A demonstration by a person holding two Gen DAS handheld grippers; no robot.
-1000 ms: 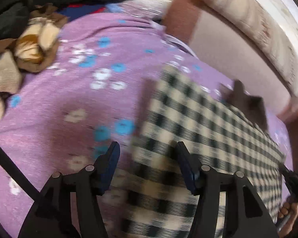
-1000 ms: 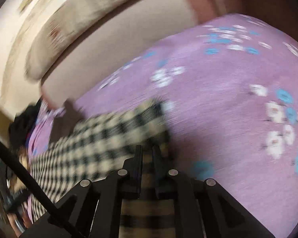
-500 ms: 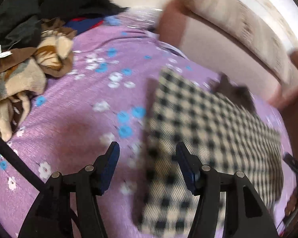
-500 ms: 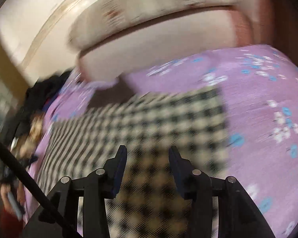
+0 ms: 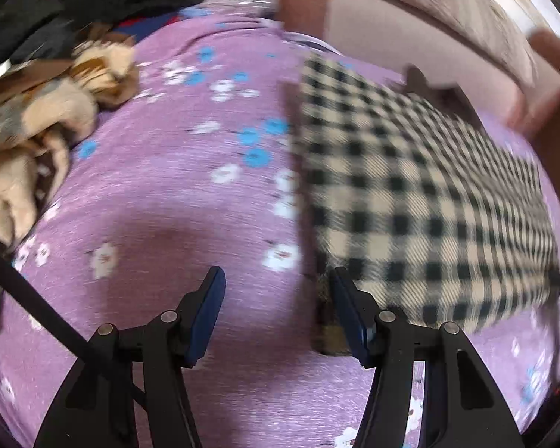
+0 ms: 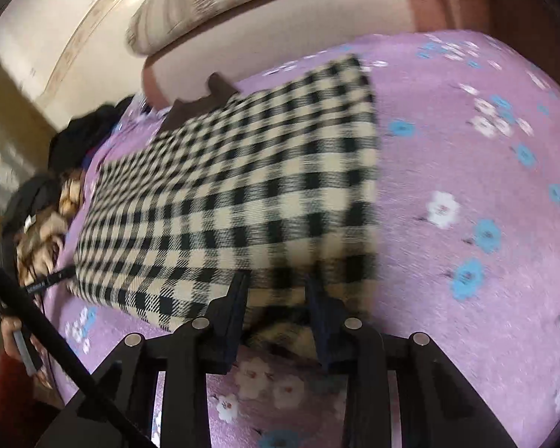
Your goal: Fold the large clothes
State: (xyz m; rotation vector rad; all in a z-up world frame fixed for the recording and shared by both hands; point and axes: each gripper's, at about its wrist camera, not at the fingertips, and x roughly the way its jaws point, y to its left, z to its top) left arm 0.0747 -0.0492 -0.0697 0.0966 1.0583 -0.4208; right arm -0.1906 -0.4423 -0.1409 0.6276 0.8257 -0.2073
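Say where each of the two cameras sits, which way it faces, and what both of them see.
Left wrist: on the left tongs, facing down at the purple bedspread; the checked garment lies to the right, a clothes pile to the left.
Right wrist: on the right tongs, facing down over the garment's near edge; a hand shows at lower left.
Shared: the garment, bedspread, clothes pile and headboard.

Layout: garment on bed.
Folded garment [image 5: 422, 201] lies flat on the bedspread [image 5: 175, 224]; clothes pile [image 5: 30, 142] lies to its left; headboard [image 6: 280, 33] stands behind.
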